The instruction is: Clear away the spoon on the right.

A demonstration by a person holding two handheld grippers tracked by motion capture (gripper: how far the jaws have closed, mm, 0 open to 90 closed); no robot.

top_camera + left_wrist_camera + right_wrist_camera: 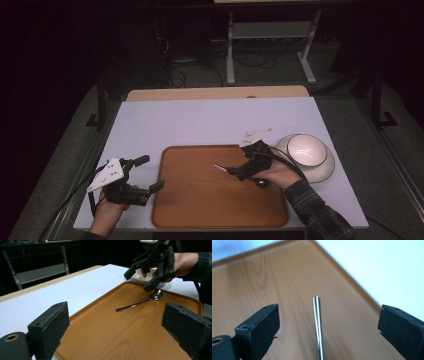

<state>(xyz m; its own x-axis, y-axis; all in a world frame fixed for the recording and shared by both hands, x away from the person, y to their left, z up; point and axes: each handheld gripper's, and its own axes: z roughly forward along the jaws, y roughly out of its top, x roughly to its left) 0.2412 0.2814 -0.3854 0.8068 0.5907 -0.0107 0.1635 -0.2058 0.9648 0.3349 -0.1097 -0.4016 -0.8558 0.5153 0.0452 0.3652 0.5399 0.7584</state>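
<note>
A metal spoon point(221, 167) lies flat on the brown wooden tray point(200, 200), its bowl end under the person's right hand. My right gripper point(235, 172) hovers just above the spoon's handle point(318, 322), open, with the handle between the two jaws and neither pad touching it. From the left gripper view the spoon point(140, 302) rests on the tray point(112, 340) with the right gripper point(138, 282) lifted clear over its bowl end. My left gripper point(150, 173) is held at the tray's left edge, open and empty, pointing across the tray.
A white bowl point(306, 149) sits on a white saucer point(320, 171) just right of the tray, close behind the right hand. The tray lies on a white table top point(200, 120). Beyond the table's far edge stands a metal frame with cables.
</note>
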